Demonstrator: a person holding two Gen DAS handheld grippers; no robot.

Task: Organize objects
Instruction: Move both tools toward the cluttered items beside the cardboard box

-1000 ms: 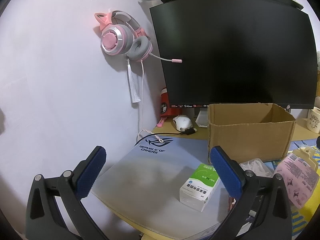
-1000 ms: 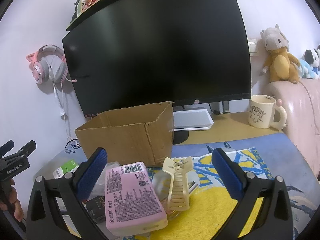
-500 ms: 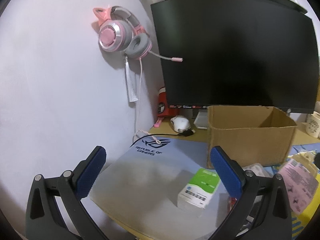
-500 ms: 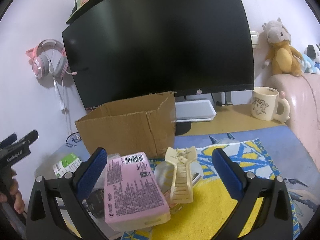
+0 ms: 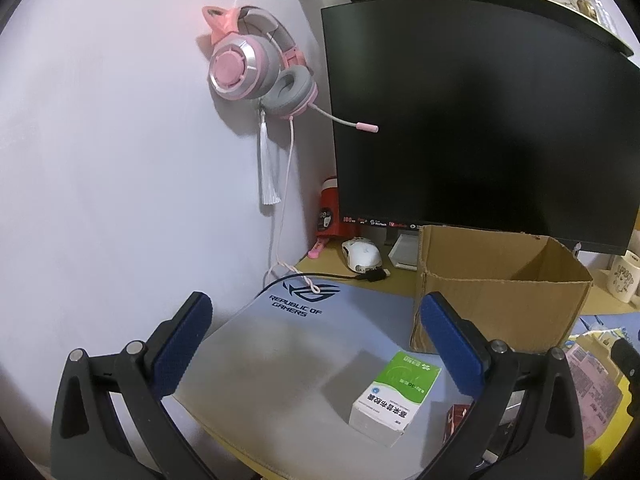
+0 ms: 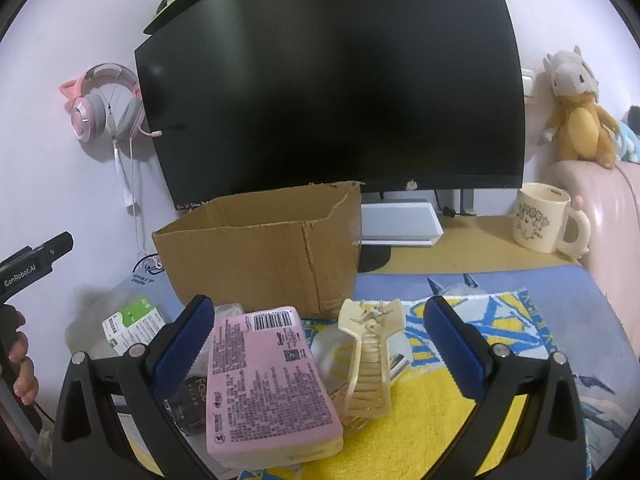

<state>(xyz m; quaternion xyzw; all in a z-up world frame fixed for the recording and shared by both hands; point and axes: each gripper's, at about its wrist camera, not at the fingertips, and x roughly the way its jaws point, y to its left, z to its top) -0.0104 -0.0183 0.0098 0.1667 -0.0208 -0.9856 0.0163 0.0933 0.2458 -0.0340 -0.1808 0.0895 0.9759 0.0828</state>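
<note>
**Grippers waiting wide, sorting barely begun**

Both grippers are hanging over the desk with nothing between their fingers. The left gripper (image 5: 316,344) is spreading its blue pads wide above the grey mouse mat (image 5: 288,344), with the green-and-white medicine box (image 5: 394,394) lying just beside its right finger. The right gripper (image 6: 318,340) is gaping equally wide over a heap: a pink packet (image 6: 268,384), a cream hair claw (image 6: 370,354) and a dark carton (image 6: 192,404) half under the packet. The cardboard box (image 6: 260,252) is standing open behind them, and what shows of its inside is bare. Judging from that, nearly everything is still waiting to go in.
</note>
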